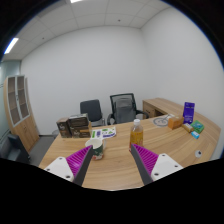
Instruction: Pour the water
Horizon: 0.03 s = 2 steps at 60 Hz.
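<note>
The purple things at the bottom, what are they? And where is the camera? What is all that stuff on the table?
Those purple things are soft pads on the two fingers of a pair of tongs that a person holds by hand. The camera rides on the tongs and looks forward along them, so you see what they point at. They are open and hold nothing. Just ahead of them on the wooden table stand a bottle of yellowish drink and something small with a green and white label, too small to name. Further away are boxes, one of them blue, and two office chairs behind the table.
</note>
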{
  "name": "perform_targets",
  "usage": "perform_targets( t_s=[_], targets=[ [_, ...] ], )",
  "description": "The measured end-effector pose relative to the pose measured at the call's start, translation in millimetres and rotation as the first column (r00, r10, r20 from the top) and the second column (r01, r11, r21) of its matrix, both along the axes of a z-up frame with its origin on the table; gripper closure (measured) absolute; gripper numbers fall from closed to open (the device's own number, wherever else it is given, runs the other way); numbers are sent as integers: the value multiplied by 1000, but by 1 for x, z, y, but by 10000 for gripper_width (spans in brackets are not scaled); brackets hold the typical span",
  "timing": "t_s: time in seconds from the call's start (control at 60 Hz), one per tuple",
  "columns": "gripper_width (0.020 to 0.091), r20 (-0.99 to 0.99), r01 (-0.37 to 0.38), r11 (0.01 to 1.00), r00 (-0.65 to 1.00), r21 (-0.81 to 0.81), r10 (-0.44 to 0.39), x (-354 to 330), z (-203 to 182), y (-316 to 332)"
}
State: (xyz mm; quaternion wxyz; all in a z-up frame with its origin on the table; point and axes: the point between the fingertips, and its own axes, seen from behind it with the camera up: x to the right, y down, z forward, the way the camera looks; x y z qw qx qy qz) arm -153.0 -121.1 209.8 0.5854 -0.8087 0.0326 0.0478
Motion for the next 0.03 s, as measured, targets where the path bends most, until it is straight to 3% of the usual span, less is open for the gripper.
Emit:
perform_targets(
  t_s=[0.033],
  targets=[
    [265,5,-7,1000,1000,-1,7,-13,9,-13]
  ],
)
